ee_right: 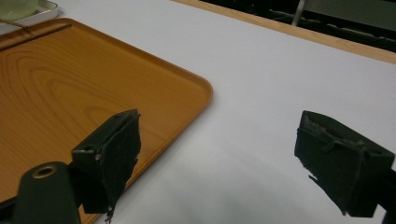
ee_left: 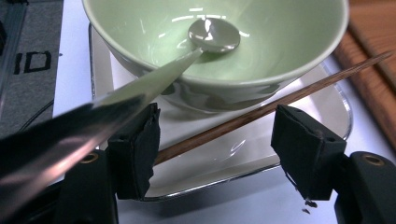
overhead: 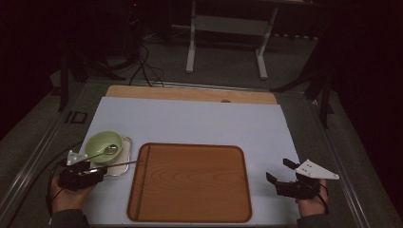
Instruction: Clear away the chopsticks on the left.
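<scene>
A pale green bowl [overhead: 103, 145] [ee_left: 280, 42] stands on a small silver tray [overhead: 125, 154] [ee_left: 252, 158] at the table's left. A metal spoon [overhead: 110, 149] [ee_left: 215, 35] rests in the bowl, and its handle runs out over the rim, past the left jaw. A thin wooden chopstick [overhead: 126, 163] [ee_left: 280, 100] lies slanted across the small tray. My left gripper [overhead: 97, 168] [ee_left: 215, 140] is open at the tray's near edge; the chopstick passes between the jaws without the pads pressing on it. My right gripper [overhead: 277, 169] [ee_right: 219, 144] is open over the white mat with nothing between its jaws.
A large wooden tray [overhead: 190, 183] [ee_right: 70, 79] lies in the middle of the white mat [overhead: 199, 118], between the two grippers. Its right rim is just left of the right gripper. Beyond the table's far wooden edge are cables and a stand's legs on the floor.
</scene>
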`<move>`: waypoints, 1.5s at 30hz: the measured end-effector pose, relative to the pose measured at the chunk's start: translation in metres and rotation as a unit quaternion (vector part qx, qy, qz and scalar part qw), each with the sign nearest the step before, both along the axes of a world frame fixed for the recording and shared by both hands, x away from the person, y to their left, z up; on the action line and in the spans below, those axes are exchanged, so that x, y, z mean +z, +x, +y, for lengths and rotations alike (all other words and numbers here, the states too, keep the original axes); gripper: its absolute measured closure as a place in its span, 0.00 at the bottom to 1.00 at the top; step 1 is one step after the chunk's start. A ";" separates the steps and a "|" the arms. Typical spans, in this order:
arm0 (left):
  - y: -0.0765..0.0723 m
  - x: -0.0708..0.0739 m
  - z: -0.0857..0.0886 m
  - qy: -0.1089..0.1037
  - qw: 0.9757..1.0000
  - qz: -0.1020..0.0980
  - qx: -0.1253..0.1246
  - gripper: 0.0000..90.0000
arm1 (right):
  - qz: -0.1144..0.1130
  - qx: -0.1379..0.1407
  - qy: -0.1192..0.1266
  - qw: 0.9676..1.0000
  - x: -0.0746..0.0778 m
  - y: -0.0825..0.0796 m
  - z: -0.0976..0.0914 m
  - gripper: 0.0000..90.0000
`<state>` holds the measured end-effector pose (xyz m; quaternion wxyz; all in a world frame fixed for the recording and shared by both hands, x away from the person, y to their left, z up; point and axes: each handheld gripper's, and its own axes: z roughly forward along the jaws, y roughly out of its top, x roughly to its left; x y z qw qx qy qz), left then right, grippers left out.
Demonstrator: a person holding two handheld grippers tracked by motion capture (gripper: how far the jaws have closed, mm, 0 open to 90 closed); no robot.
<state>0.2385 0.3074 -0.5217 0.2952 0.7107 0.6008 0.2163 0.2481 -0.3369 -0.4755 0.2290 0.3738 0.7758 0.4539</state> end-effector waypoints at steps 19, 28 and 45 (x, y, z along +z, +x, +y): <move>-0.005 0.005 -0.015 0.039 0.997 0.012 -0.063 0.80 | 0.001 0.002 -0.001 1.000 0.000 0.000 0.000 0.16; 0.002 0.005 -0.034 0.054 0.994 0.022 -0.093 0.87 | 0.002 0.003 -0.003 1.000 0.000 0.000 0.000 0.16; 0.019 0.007 -0.055 0.052 0.993 0.042 -0.102 0.90 | 0.004 0.003 -0.003 1.000 -0.001 0.001 0.001 0.16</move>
